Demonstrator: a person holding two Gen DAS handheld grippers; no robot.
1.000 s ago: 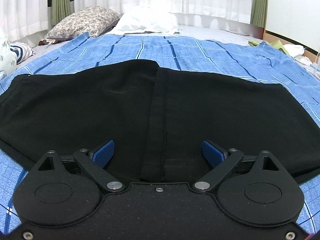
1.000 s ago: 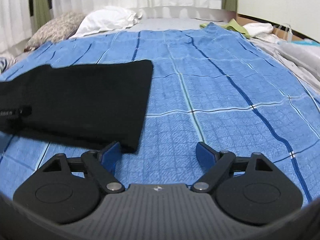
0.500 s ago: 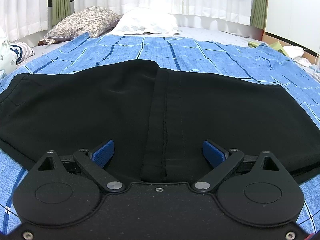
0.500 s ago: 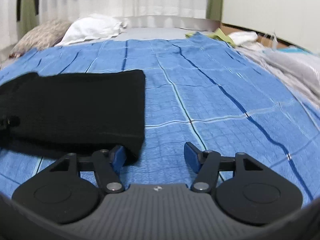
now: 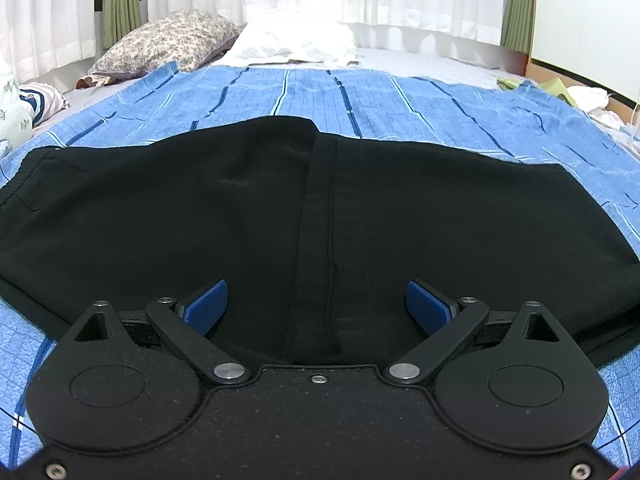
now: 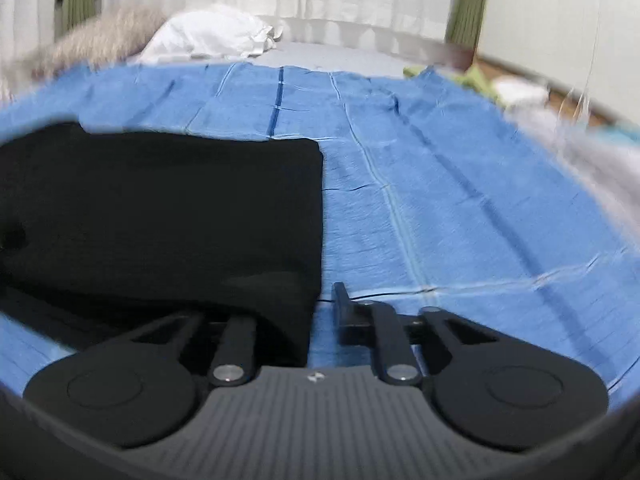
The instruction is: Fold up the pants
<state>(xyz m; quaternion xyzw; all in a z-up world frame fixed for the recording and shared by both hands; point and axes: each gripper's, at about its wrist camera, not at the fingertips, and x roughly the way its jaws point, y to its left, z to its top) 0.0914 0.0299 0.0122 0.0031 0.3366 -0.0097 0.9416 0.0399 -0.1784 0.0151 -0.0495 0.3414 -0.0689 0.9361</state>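
Black pants point(image 5: 240, 208) lie flat across a blue checked bedspread point(image 5: 360, 96), folded lengthwise with a seam running down the middle. My left gripper point(image 5: 316, 304) is open over the near edge of the pants, its blue pads point(image 5: 208, 306) wide apart. In the right wrist view the hem end of the pants point(image 6: 180, 208) fills the left half. My right gripper point(image 6: 316, 312) has its jaws closed on the near hem corner; the left finger is hidden under the cloth. This view is blurred.
A floral pillow point(image 5: 168, 40) and a white pillow point(image 5: 296, 40) lie at the bed's far end under white curtains. Loose clothes point(image 5: 580, 96) sit at the far right. Bare bedspread point(image 6: 460, 200) stretches to the right of the pants.
My right gripper has moved left onto the pants' hem corner and closed its jaws from wide open. My left gripper has stayed open and nearly still.
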